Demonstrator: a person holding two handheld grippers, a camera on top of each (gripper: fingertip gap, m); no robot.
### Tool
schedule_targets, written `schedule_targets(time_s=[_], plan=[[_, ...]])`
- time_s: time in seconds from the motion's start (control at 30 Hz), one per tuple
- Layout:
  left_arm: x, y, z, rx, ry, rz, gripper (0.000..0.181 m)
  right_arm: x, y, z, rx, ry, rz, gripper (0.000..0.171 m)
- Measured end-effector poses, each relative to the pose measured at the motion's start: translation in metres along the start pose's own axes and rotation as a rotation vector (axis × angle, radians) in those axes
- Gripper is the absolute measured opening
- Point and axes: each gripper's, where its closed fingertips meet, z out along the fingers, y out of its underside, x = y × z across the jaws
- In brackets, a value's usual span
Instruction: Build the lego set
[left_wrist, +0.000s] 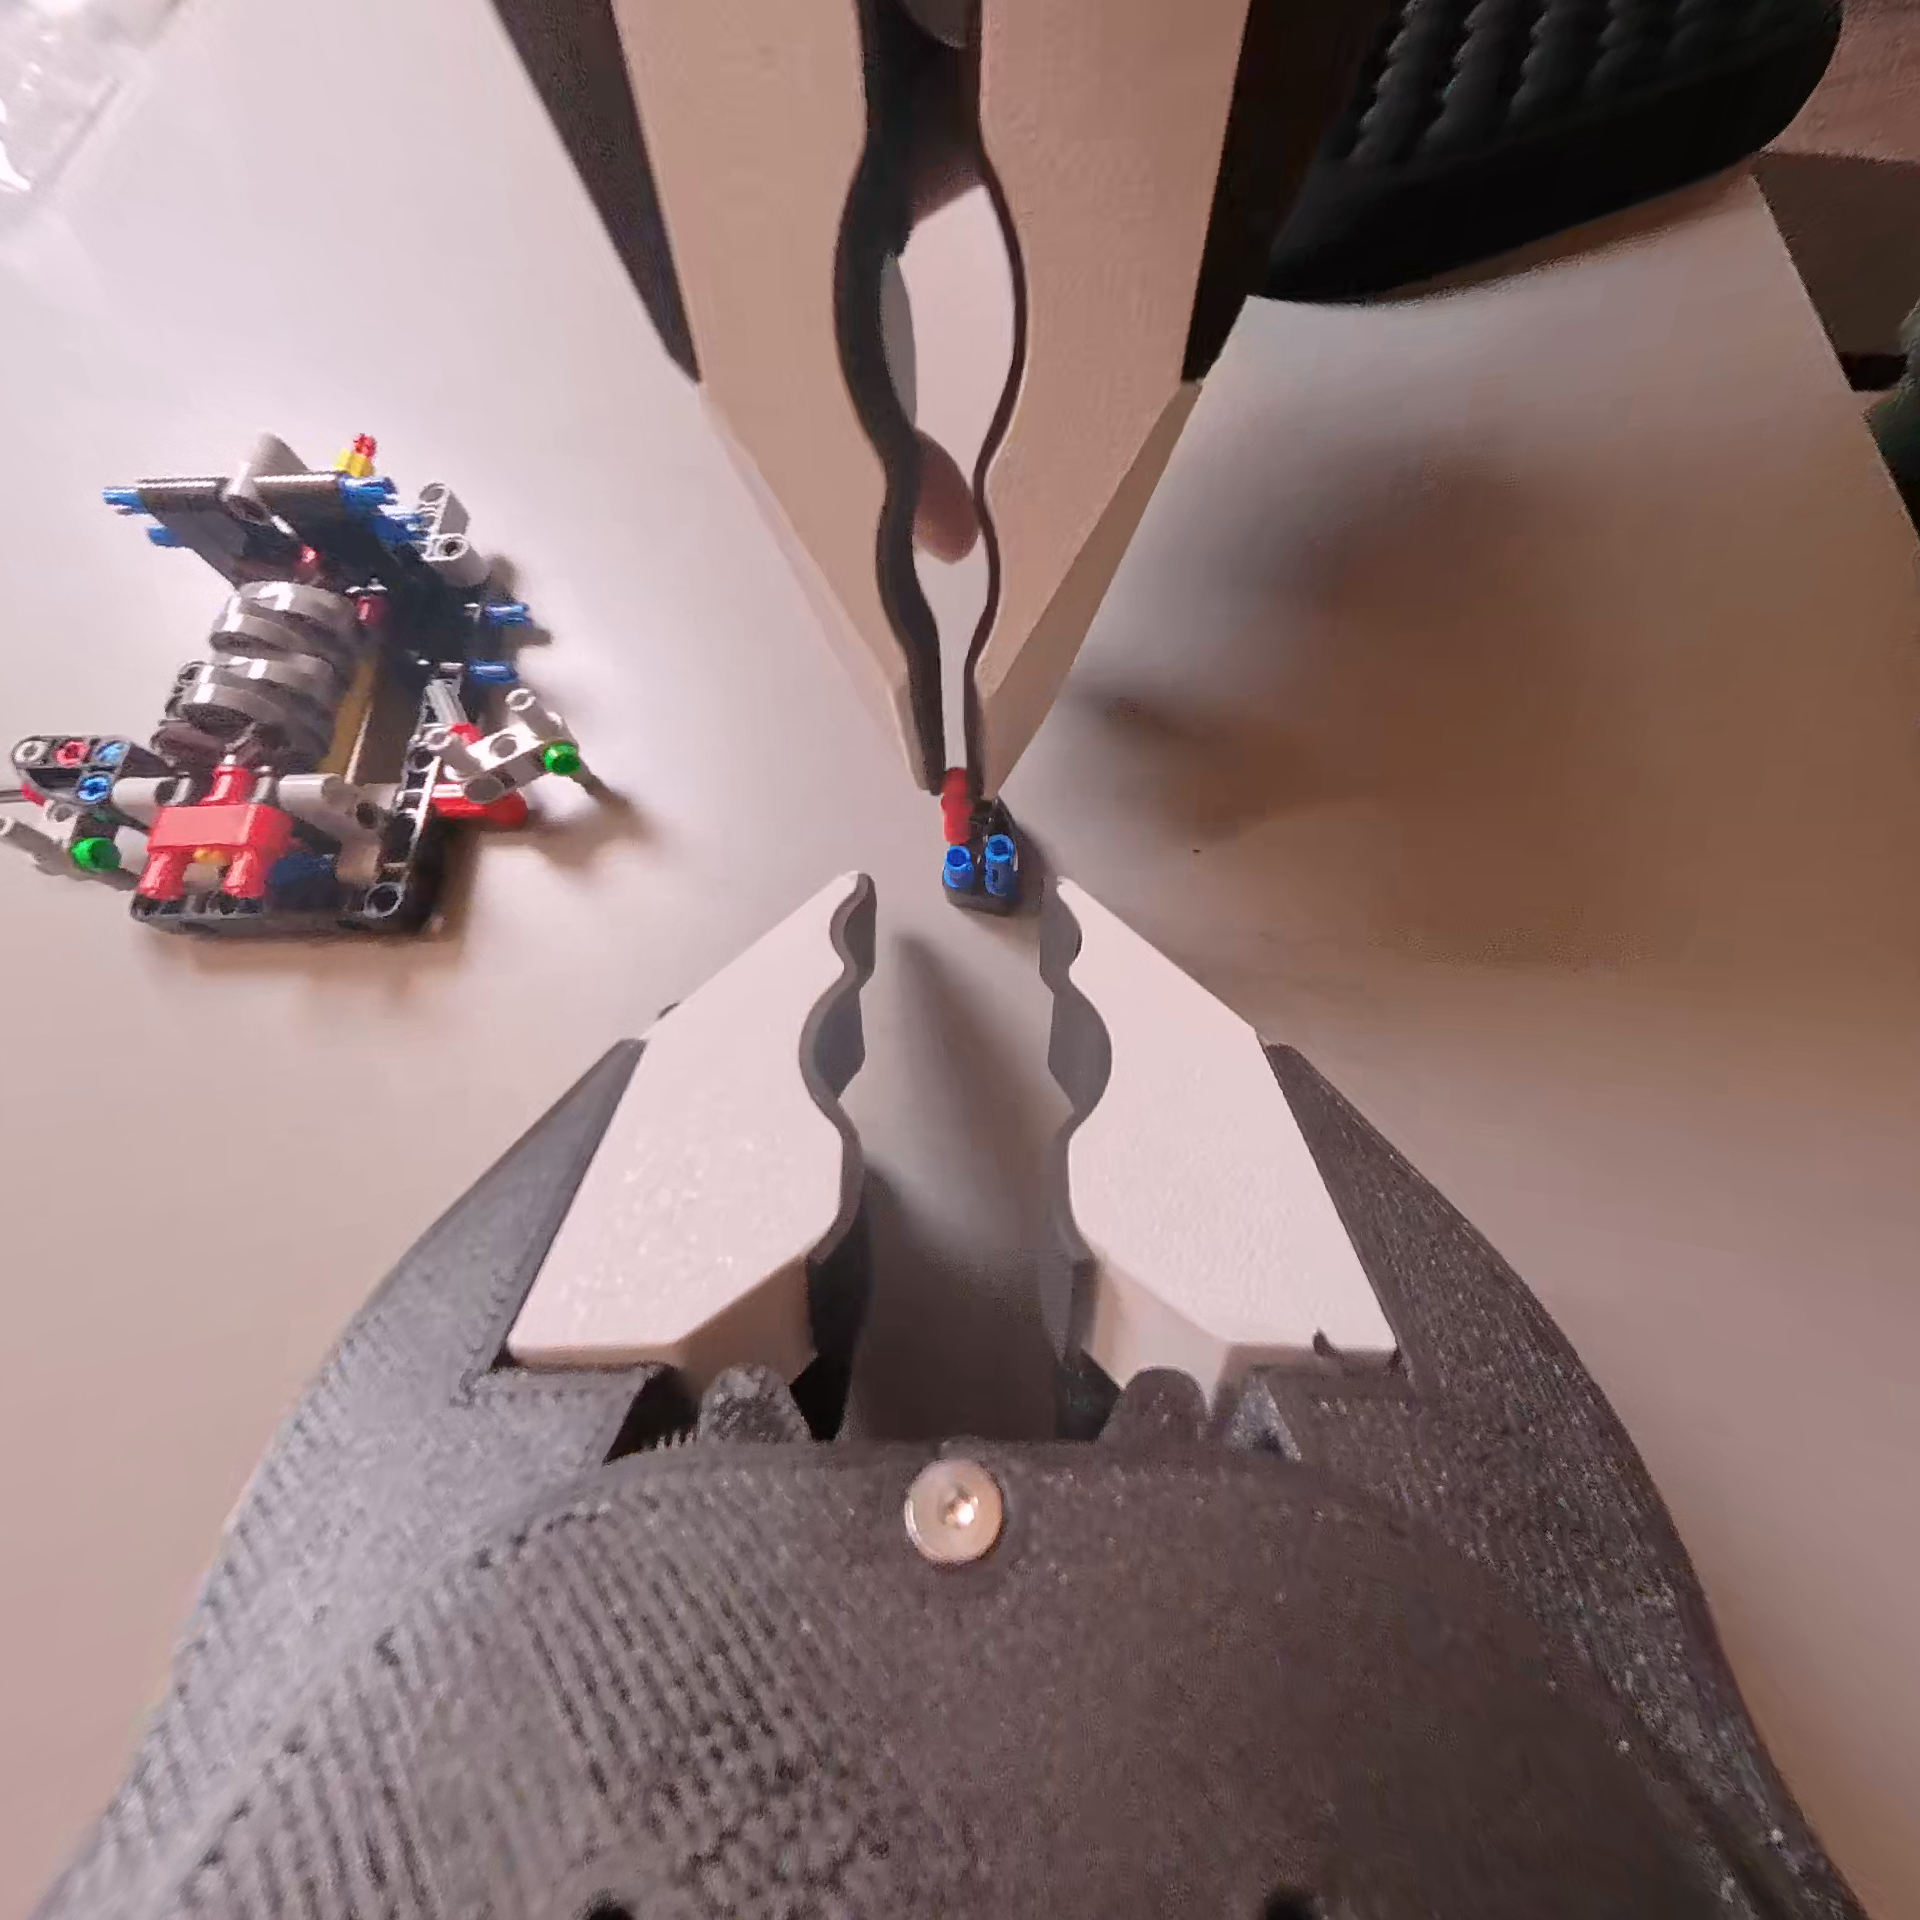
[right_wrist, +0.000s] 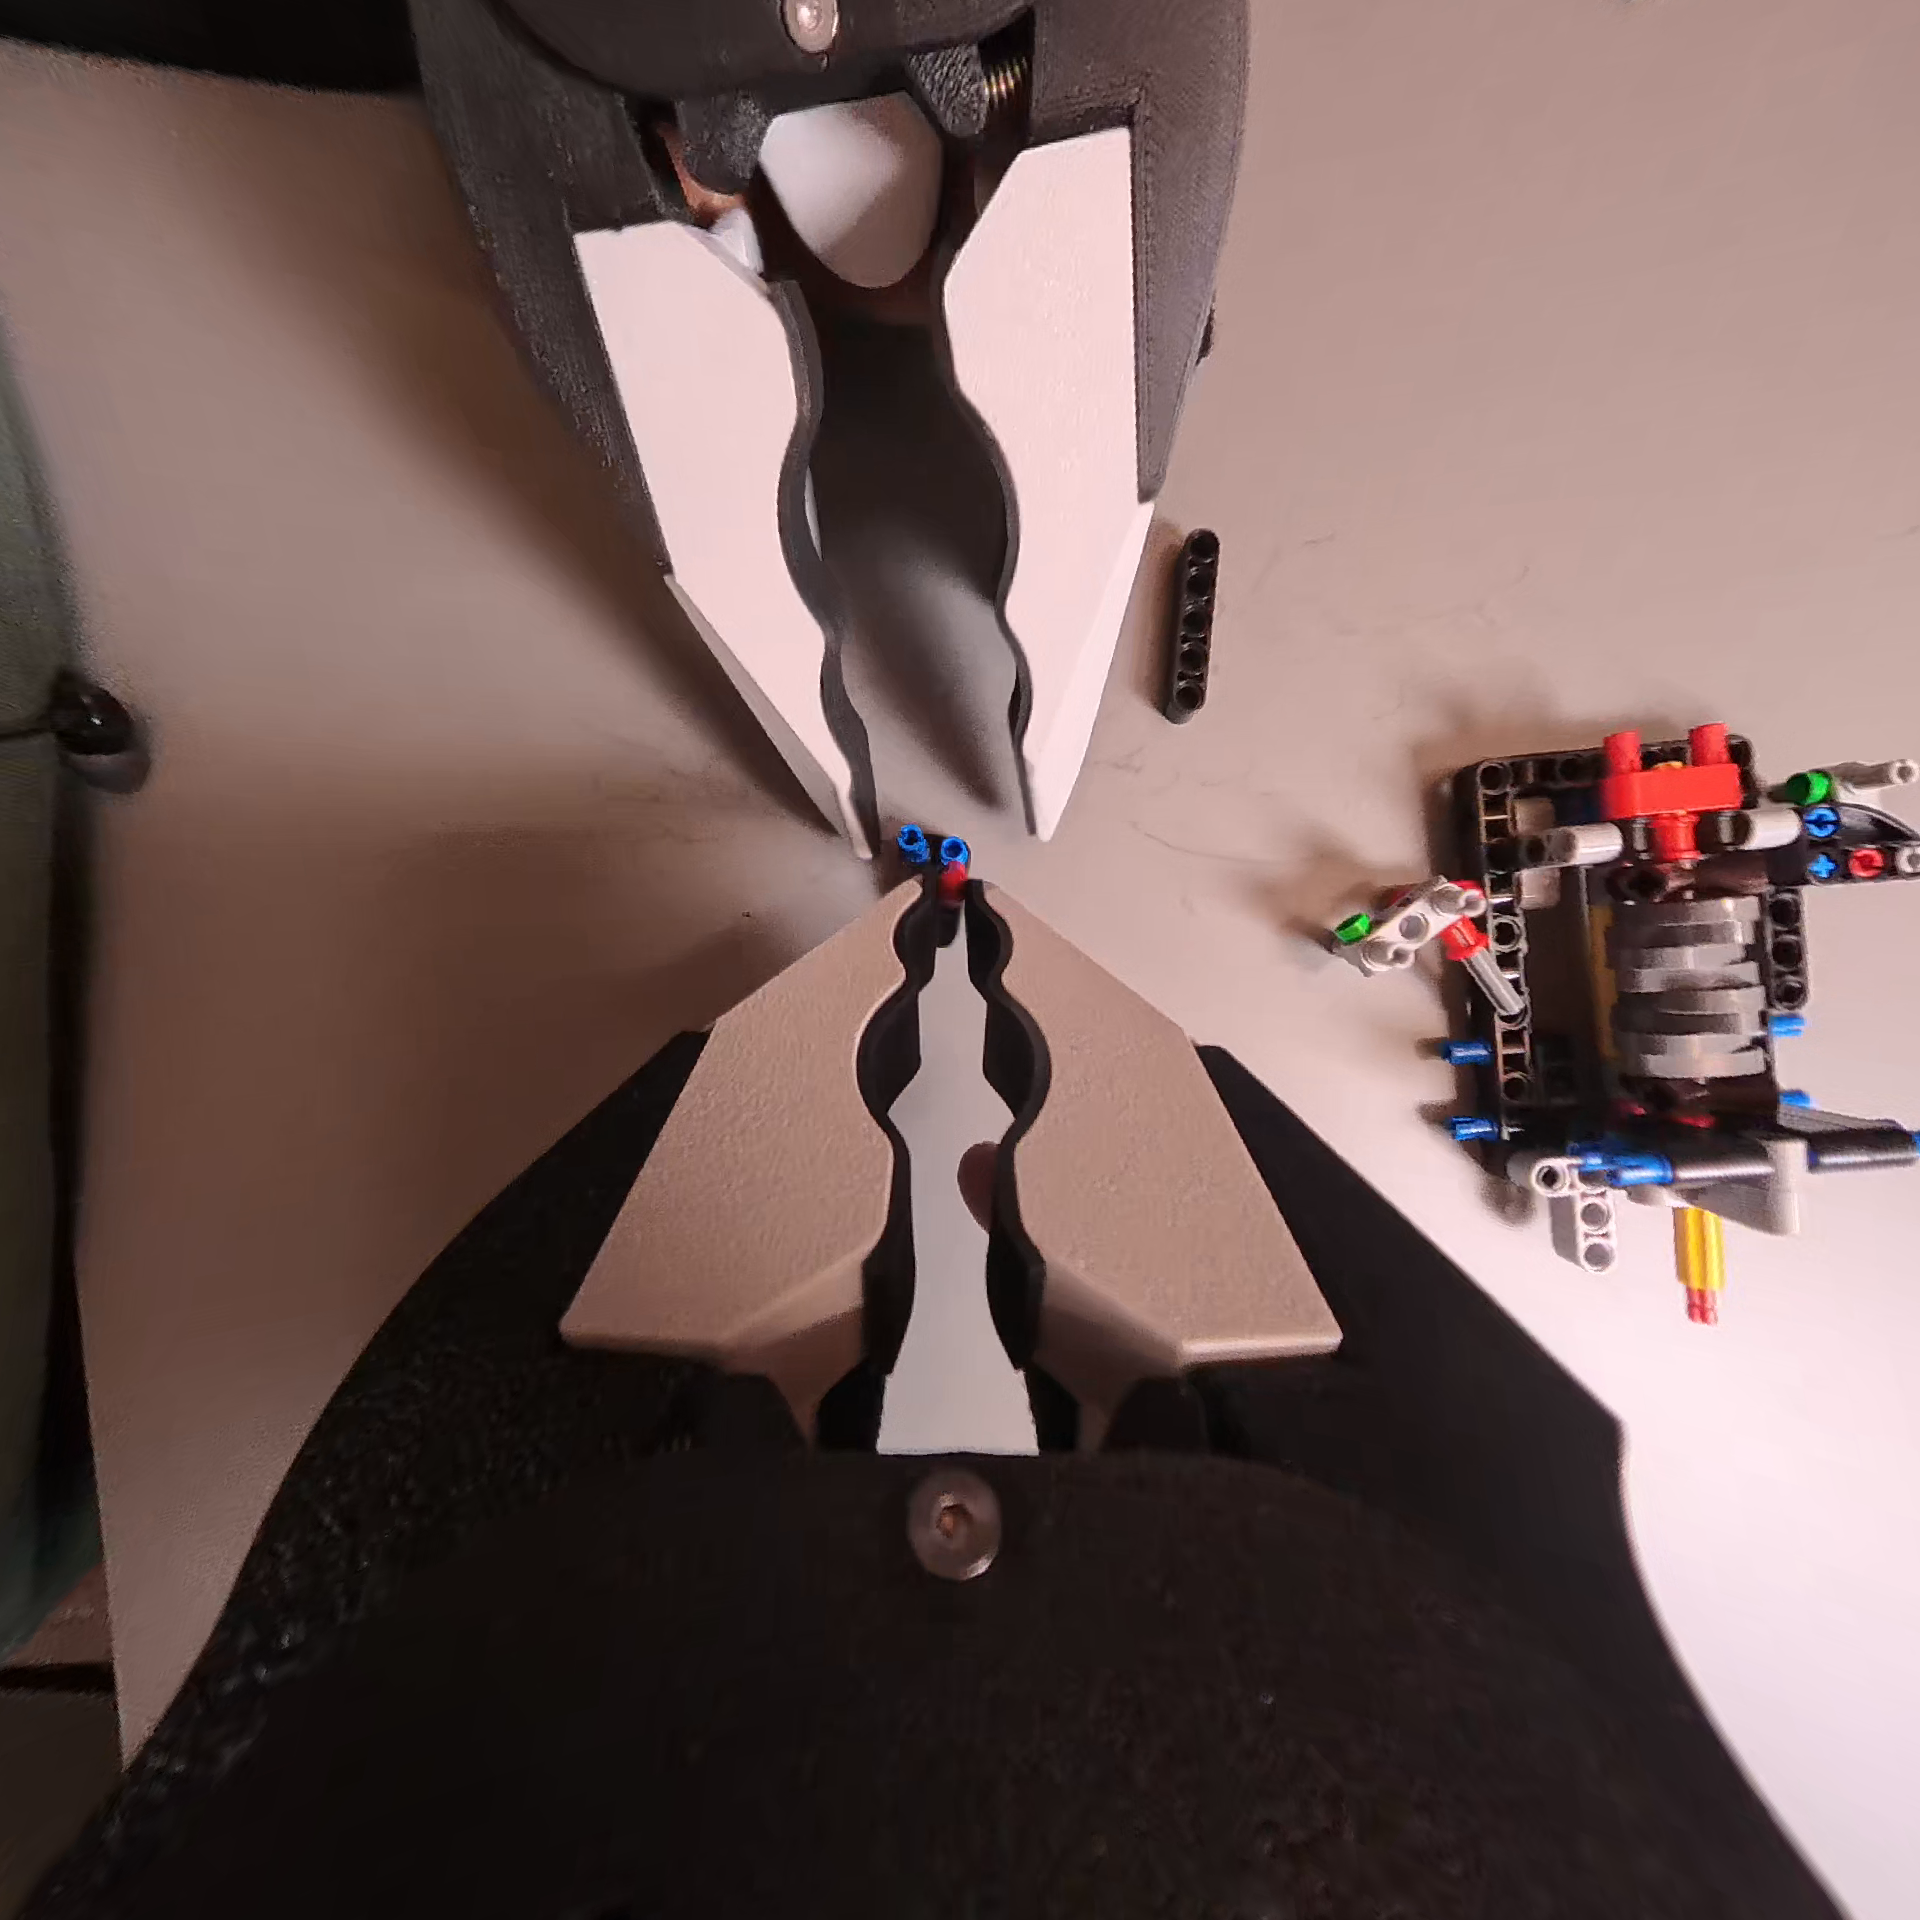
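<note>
A small black connector (left_wrist: 985, 891) with two blue pins (left_wrist: 958, 862) stands on the white table (left_wrist: 1455, 1039). My left gripper (left_wrist: 961, 888) is open, its fingertips either side of the connector and not squeezing it. My right gripper (right_wrist: 948, 896) is shut on a red pin (right_wrist: 951, 883) and holds it against the connector (right_wrist: 935, 850), beside the blue pins. In the left wrist view the right gripper (left_wrist: 956, 779) comes in from the top with the red pin (left_wrist: 954, 810). The part-built lego model (left_wrist: 281, 707) lies on the table, also seen in the right wrist view (right_wrist: 1662, 987).
A loose black beam with holes (right_wrist: 1193, 623) lies on the table near the model. A clear plastic bag (left_wrist: 52, 83) is at the far left corner. A dark knitted object (left_wrist: 1558, 135) lies past the table edge. Greenish cloth (right_wrist: 21, 727) shows at the left edge. My two grippers' fingertips are within a few centimetres of each other.
</note>
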Motion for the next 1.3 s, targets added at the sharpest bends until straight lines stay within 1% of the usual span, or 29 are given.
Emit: schedule_targets(time_s=[0.23, 0.47, 0.77, 1.13, 1.3], plan=[[0.0039, 0.0000, 0.0071, -0.019, 0.012, 0.020, 0.014, -0.0006, 0.0073, 0.0056, -0.146, -0.024, -0.020, 0.002], [0.0037, -0.0004, 0.0078, -0.017, 0.011, 0.016, 0.014, 0.0001, 0.0076, 0.0057, -0.236, -0.024, -0.026, 0.001], [0.0051, -0.0008, 0.0086, -0.016, 0.012, 0.025, 0.014, -0.0029, 0.0043, 0.0097, -0.246, -0.016, -0.043, 0.002], [0.0052, -0.0005, 0.0089, -0.016, 0.018, 0.021, 0.014, -0.0029, 0.0063, 0.0066, -0.172, -0.025, -0.010, 0.002], [0.0051, -0.0004, 0.0091, -0.016, 0.014, 0.025, 0.014, -0.0028, 0.0063, 0.0076, -0.193, -0.026, -0.043, 0.001]])
